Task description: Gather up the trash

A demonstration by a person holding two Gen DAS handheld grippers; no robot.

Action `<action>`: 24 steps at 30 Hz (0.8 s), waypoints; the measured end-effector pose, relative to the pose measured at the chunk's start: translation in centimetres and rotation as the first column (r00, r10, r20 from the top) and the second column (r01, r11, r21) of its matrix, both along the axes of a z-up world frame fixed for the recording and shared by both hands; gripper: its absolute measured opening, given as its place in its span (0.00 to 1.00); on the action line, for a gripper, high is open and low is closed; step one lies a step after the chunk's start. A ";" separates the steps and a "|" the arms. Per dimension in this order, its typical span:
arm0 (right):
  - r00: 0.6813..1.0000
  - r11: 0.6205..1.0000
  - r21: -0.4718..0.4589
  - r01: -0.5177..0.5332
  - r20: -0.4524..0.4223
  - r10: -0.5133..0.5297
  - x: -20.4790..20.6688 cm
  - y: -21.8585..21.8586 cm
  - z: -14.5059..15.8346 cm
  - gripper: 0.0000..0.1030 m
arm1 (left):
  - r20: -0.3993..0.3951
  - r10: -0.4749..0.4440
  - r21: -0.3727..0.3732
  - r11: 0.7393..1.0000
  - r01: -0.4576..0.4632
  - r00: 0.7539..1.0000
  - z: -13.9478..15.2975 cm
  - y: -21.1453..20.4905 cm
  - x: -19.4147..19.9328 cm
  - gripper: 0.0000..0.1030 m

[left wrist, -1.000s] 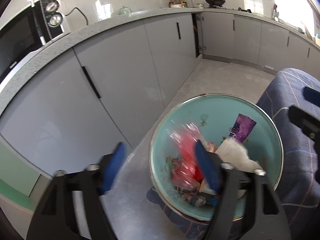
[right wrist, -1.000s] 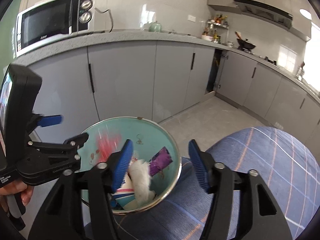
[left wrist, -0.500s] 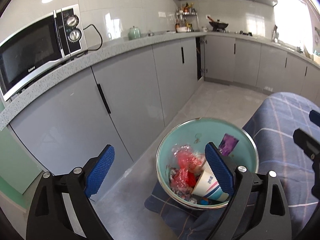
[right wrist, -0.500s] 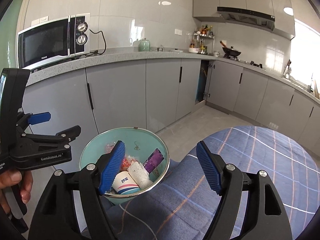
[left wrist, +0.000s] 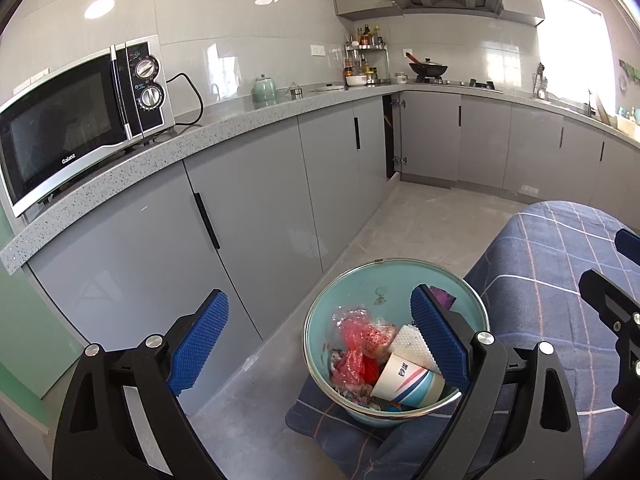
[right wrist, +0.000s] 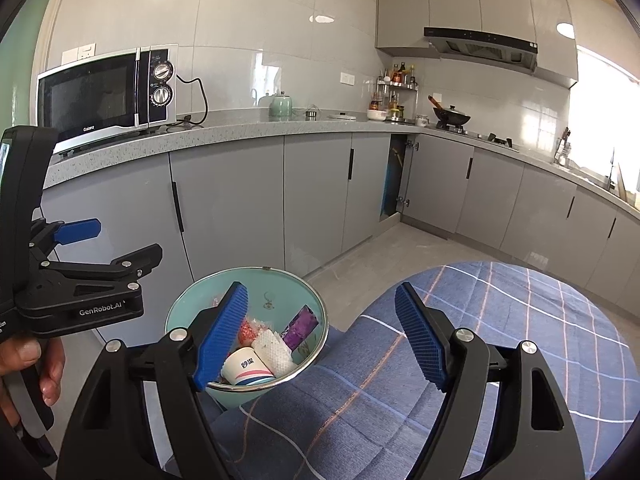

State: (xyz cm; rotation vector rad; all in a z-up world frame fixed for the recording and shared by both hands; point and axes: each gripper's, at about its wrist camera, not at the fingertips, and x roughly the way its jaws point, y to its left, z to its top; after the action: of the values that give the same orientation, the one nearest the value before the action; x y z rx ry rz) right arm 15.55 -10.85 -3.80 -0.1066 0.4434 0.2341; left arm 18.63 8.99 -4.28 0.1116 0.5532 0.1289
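A teal trash bin (left wrist: 384, 280) with a metal rim stands at the edge of the blue plaid cloth (left wrist: 560, 264). It holds a red plastic wrapper (left wrist: 356, 340), a striped paper cup (left wrist: 408, 380), a white foam net (left wrist: 410, 344) and a purple packet (left wrist: 442, 298). My left gripper (left wrist: 320, 344) is open and empty, above and left of the bin. My right gripper (right wrist: 320, 336) is open and empty above the bin (right wrist: 256, 284) and the cloth (right wrist: 500, 320). The left gripper also shows at the left of the right wrist view (right wrist: 80, 272).
Grey kitchen cabinets (left wrist: 260, 208) run along the back under a speckled counter (left wrist: 200, 140). A microwave (left wrist: 80, 120) and a green kettle (left wrist: 264, 90) stand on it. One cabinet door (right wrist: 396, 176) is ajar. Grey floor (left wrist: 420, 216) lies beyond the bin.
Both grippers have risen and pulled back from the bin. The red wrapper, in motion a second ago, now lies still in the bin. Both stay open.
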 end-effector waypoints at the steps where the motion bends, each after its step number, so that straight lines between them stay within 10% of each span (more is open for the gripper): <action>1: 1.000 1.000 -0.002 0.001 0.002 -0.001 -0.1 0.0 0.0 0.73 | 0.002 0.002 -0.001 1.000 -0.002 1.000 0.0 0.0 0.0 0.89; 24: 1.000 1.000 -0.002 0.008 0.000 -0.008 -0.3 -0.2 0.1 0.73 | -0.005 0.010 0.005 1.000 -0.010 1.000 -0.1 0.6 0.2 0.89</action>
State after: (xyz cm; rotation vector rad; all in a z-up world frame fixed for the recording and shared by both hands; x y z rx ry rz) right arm 15.26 -11.09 -3.67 -0.1064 0.4439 0.2258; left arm 18.87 9.60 -4.39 0.1137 0.5588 0.1399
